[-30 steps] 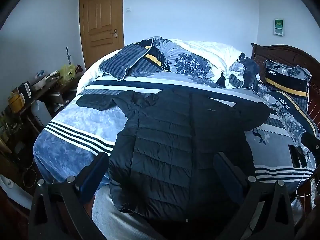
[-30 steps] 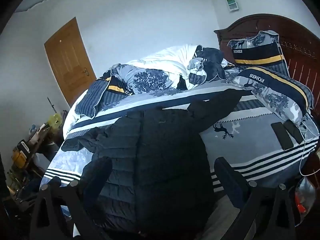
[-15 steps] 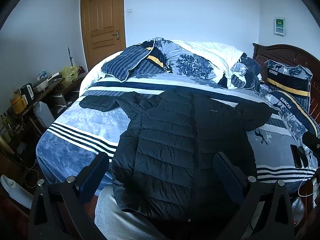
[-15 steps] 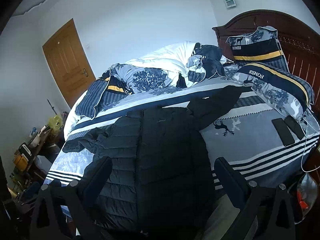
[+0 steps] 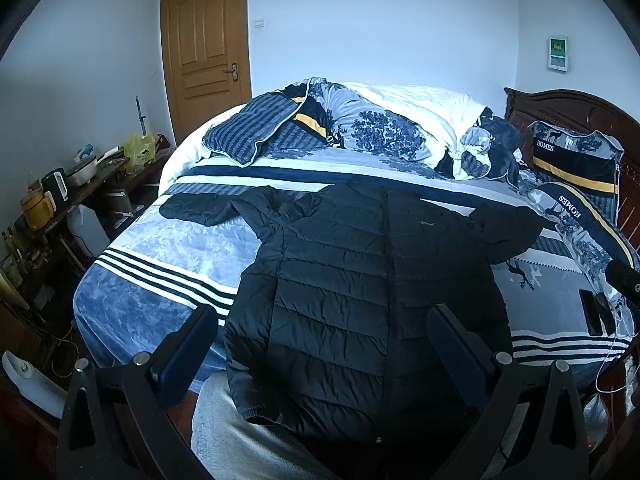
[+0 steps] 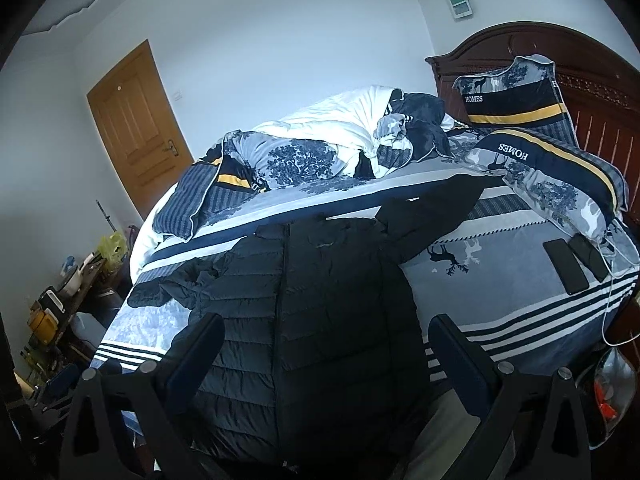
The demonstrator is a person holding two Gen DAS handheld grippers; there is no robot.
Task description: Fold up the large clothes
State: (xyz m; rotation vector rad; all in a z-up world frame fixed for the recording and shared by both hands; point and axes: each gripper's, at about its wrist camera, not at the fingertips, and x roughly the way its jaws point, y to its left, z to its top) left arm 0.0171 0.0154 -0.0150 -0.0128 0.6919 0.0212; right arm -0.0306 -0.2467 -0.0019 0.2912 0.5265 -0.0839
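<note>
Trouble may come from the slippery black puffer jacket (image 5: 360, 280), lying flat on the bed (image 5: 160, 248) with sleeves spread. Left gripper (image 5: 320, 344) and right gripper (image 6: 326, 352) hover wide open, holding nothing; a thin pinch could slip, and the phones (image 6: 574, 260) lie near.

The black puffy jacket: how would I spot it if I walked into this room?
Find the bed with the blue-and-white striped cover. Spread flat on its near half, sleeves out, lies the black quilted puffer jacket. It is the only plain black, ribbed thing among patterned bedding.
</note>
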